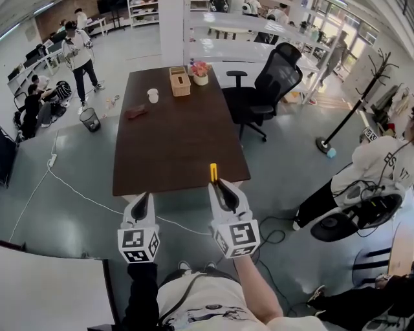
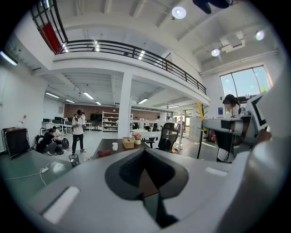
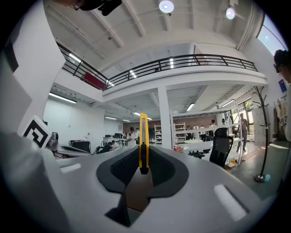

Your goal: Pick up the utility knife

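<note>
Right gripper [image 3: 143, 172] clamps yellow utility knife [image 3: 143, 136] (pointing forward); left gripper [image 2: 145, 159] closed.

open-plan office hall, two levels. evidence: long dark meeting table [image 1: 174, 149], black swivel chair [image 1: 275, 81] off its right edge; rows of white desks [image 1: 220, 48] beyond the far edge; staff [image 1: 31, 106] by workstations at the left wall; storage shelving [image 1: 143, 10]; railed mezzanine [image 2: 132, 48] overhead; strip ceiling lights.

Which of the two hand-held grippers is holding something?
The right hand-held gripper: the yellow utility knife is clamped in its jaws. The left hand-held gripper holds nothing.
</note>
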### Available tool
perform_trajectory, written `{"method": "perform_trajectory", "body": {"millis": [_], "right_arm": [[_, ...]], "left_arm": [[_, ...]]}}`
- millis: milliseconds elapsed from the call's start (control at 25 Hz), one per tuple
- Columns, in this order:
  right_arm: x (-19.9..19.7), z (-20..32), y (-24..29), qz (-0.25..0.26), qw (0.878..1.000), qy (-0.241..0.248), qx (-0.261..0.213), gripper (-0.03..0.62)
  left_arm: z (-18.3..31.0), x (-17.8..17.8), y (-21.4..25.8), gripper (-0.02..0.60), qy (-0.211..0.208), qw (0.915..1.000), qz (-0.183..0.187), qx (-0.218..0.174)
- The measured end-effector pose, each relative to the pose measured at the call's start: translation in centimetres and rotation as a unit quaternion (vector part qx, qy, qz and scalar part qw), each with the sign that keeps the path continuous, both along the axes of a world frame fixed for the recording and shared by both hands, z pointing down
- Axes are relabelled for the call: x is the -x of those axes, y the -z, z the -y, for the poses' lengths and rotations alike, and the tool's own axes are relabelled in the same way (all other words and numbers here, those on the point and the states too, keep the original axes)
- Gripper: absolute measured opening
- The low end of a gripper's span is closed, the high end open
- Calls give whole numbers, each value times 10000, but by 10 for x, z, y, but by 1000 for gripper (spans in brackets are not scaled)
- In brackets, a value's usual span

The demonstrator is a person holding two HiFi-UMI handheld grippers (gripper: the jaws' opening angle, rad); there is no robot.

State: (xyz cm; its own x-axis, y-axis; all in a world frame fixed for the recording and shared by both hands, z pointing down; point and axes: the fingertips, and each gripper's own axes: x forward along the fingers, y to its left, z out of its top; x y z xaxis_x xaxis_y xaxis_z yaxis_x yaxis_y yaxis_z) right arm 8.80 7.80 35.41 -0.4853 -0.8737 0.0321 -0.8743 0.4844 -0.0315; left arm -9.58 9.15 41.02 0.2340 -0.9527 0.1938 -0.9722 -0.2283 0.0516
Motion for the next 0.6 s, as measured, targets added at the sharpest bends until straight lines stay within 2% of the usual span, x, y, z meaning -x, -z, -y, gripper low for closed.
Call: {"method": "perform_trajectory", "body": {"millis": [600], "right_arm": [[-2, 6, 0, -66, 9999, -50, -66, 66]], "left_arm": [[9, -1, 2, -2, -31, 10000, -3, -20]]}}
